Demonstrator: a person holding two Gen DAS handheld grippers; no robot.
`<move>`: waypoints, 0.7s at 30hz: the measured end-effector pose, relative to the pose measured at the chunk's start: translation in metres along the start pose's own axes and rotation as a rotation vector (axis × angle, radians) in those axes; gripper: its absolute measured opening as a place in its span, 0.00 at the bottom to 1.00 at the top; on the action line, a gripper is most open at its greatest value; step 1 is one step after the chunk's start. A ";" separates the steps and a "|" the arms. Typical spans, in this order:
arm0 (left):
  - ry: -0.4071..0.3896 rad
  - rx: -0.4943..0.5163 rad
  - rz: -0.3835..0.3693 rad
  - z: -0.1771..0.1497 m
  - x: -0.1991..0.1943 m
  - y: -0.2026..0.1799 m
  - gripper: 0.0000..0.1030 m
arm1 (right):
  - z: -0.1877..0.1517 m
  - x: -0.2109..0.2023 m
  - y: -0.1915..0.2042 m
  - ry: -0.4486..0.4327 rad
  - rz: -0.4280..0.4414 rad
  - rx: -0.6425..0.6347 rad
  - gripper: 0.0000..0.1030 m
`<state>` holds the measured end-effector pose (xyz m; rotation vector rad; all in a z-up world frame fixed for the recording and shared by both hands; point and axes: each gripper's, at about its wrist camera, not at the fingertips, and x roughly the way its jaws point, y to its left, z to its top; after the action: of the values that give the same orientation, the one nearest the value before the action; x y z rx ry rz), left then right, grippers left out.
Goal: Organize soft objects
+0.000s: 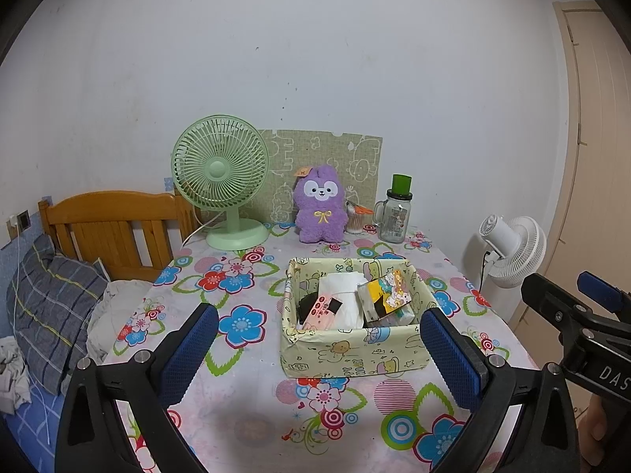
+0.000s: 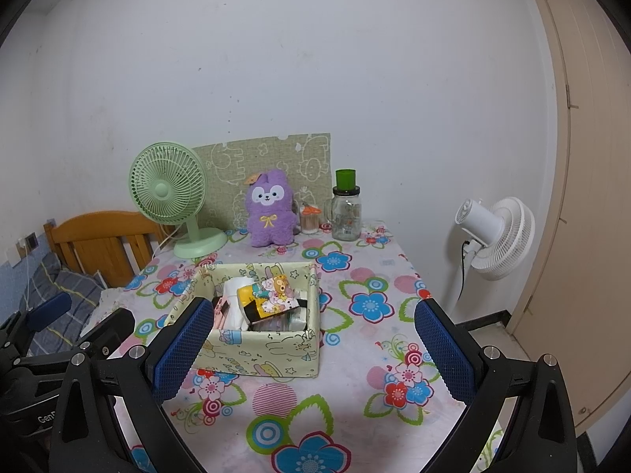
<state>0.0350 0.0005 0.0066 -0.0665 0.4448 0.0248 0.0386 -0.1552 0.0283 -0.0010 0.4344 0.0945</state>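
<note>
A pale yellow cartoon-print box [image 1: 347, 351] [image 2: 260, 354] stands on the flowered tablecloth. It holds a white tissue pack [image 1: 343, 295], a pink packet [image 1: 321, 311] and a yellow cartoon tissue pack [image 1: 388, 295] [image 2: 272, 295]. A purple plush bunny [image 1: 320, 209] [image 2: 270, 209] sits upright at the table's back. My left gripper [image 1: 323, 351] is open and empty, just in front of the box. My right gripper [image 2: 311, 351] is open and empty, in front of the box and to its right; it also shows in the left wrist view [image 1: 568, 295].
A green desk fan [image 1: 223, 181] [image 2: 173, 197], a glass jar with a green lid [image 1: 396, 213] [image 2: 347, 209] and a cotton-swab cup [image 1: 355, 218] stand at the back. A white floor fan [image 2: 497, 236] is right of the table. A bed with a wooden headboard [image 1: 114, 228] is left.
</note>
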 end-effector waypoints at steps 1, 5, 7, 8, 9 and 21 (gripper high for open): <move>0.000 -0.001 0.000 0.000 0.000 0.000 1.00 | 0.000 0.000 0.000 0.000 0.000 0.000 1.00; 0.002 0.000 0.000 0.000 0.000 0.000 1.00 | -0.001 0.000 0.000 0.001 0.001 0.001 1.00; 0.001 0.000 0.000 0.000 0.000 0.000 1.00 | 0.000 0.000 0.000 0.003 0.005 0.005 1.00; -0.001 -0.001 -0.001 0.000 0.000 0.000 1.00 | 0.000 0.001 0.000 0.004 0.005 0.006 1.00; -0.002 -0.001 -0.002 0.000 0.000 0.000 1.00 | 0.001 0.001 0.000 0.004 0.006 0.007 1.00; -0.002 -0.005 -0.001 0.001 0.001 0.001 1.00 | 0.001 0.002 0.000 0.005 0.005 0.004 1.00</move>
<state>0.0364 0.0020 0.0074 -0.0712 0.4432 0.0248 0.0405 -0.1547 0.0286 0.0037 0.4393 0.0990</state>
